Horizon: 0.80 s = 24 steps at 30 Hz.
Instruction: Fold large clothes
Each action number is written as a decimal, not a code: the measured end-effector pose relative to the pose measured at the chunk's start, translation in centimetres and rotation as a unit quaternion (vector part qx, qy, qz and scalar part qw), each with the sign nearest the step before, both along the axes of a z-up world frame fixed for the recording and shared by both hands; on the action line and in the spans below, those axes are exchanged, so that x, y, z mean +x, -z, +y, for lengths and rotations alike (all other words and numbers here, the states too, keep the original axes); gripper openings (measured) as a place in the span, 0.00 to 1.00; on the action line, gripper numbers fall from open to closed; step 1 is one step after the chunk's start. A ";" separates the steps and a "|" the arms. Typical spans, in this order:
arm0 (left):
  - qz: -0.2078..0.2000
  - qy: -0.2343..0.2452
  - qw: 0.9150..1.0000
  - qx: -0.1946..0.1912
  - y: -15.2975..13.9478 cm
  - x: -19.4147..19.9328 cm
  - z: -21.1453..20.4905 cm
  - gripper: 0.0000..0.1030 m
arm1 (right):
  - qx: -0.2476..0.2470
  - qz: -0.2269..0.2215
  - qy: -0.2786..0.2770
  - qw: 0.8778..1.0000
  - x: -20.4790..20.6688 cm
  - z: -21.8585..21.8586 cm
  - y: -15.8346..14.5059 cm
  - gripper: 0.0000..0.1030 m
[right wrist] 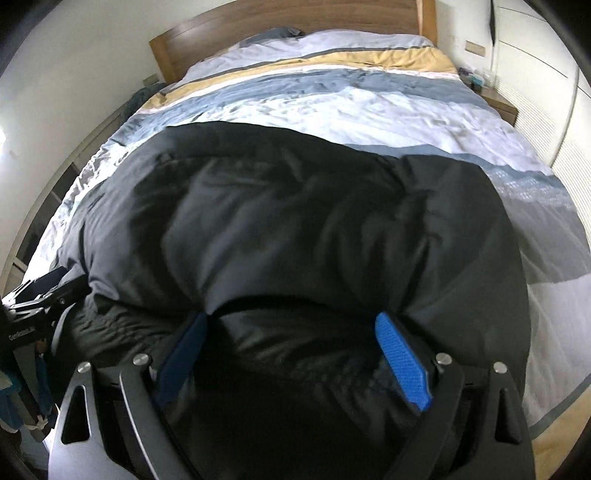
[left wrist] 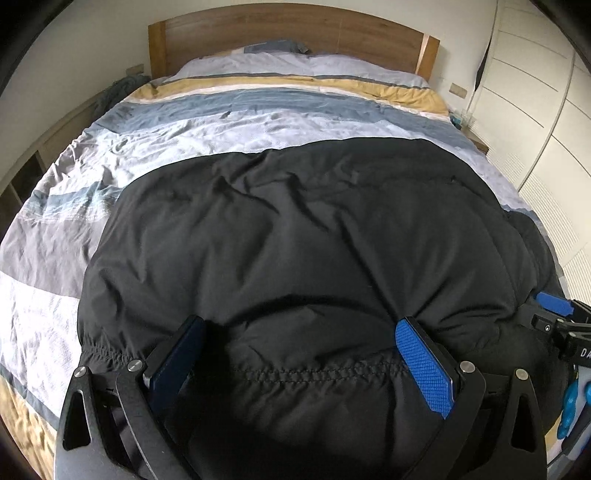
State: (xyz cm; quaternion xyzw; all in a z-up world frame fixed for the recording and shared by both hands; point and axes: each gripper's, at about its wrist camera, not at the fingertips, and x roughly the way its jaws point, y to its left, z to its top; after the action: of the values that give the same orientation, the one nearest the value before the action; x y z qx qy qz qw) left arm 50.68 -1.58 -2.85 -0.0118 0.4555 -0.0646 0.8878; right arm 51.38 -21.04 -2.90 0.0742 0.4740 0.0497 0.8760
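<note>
A large black padded jacket (left wrist: 295, 229) lies spread on the striped bed cover (left wrist: 166, 122); it also shows in the right wrist view (right wrist: 295, 221). My left gripper (left wrist: 301, 330) is open, its blue pads (left wrist: 424, 365) wide apart with the jacket's stitched near hem bulging between them. My right gripper (right wrist: 291, 325) is open too, its blue pads (right wrist: 404, 362) straddling a bunched fold of the jacket's near edge. The right gripper also shows at the right edge of the left wrist view (left wrist: 557, 314), and the left gripper at the left edge of the right wrist view (right wrist: 40, 295).
The bed has a wooden headboard (left wrist: 295, 33) and pillows (left wrist: 258, 55) at the far end. White wardrobe doors (left wrist: 535, 110) stand along the right side, with a small bedside table (right wrist: 498, 101). A low shelf (left wrist: 26, 177) runs along the left.
</note>
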 end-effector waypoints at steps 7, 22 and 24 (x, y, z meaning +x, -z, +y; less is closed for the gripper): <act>-0.003 0.008 1.000 -0.004 0.5 -0.1 0.2 0.98 | -0.002 0.009 0.032 0.999 -0.7 -2.2 1.0 0.91; 0.004 0.011 1.000 -0.008 0.3 -0.3 2.4 0.98 | -0.043 0.038 0.111 0.992 -3.1 -6.6 0.8 0.91; 0.006 0.005 1.000 -0.012 -0.1 -0.6 2.9 0.98 | -0.042 0.035 0.115 0.992 -3.4 -6.4 0.2 0.91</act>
State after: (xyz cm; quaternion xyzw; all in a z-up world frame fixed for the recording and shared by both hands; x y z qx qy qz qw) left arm 50.09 1.35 -2.76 -0.0208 0.4599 -0.0743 0.8846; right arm 48.02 -27.47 -3.10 0.0934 0.4945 -0.0738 0.8610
